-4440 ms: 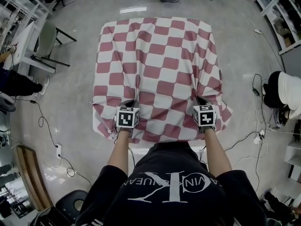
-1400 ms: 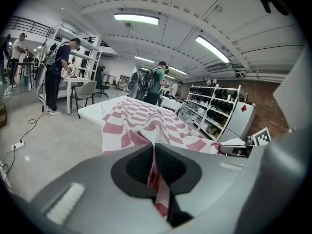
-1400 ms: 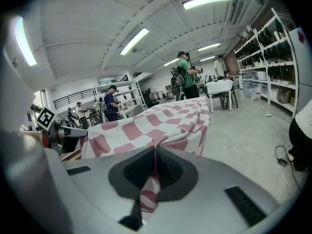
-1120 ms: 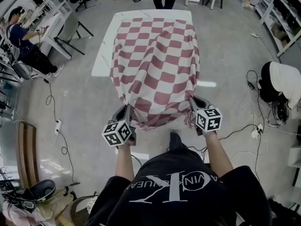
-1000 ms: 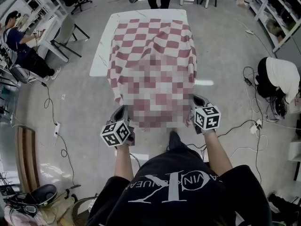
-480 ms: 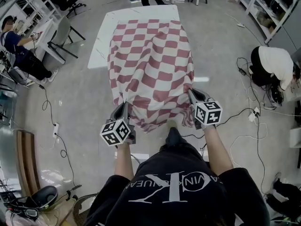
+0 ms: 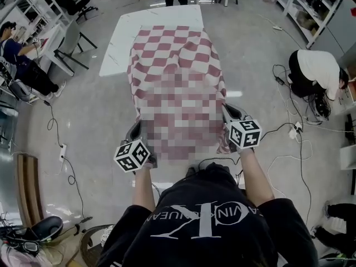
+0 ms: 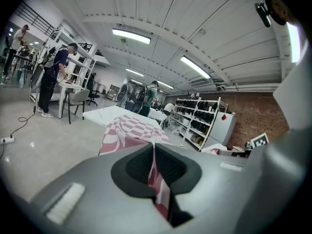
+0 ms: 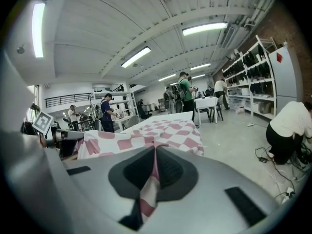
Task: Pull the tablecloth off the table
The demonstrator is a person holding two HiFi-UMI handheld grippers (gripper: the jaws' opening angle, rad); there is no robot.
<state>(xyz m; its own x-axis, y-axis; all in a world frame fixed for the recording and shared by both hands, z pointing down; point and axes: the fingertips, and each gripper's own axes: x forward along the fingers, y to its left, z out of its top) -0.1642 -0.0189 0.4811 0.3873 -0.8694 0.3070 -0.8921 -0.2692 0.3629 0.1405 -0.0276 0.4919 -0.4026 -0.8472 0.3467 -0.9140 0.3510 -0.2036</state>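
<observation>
tablecloth [image 7: 177, 52]: light, limp, slides easily (my guess) | left tool [image 7: 136, 132], right tool [image 7: 230, 115]: each pinching a near-edge corner

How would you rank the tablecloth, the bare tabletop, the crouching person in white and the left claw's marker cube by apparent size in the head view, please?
1. tablecloth, by far.
2. bare tabletop and crouching person in white: too alike to rank.
3. marker cube on the left claw: smallest, though nearest the camera.
</observation>
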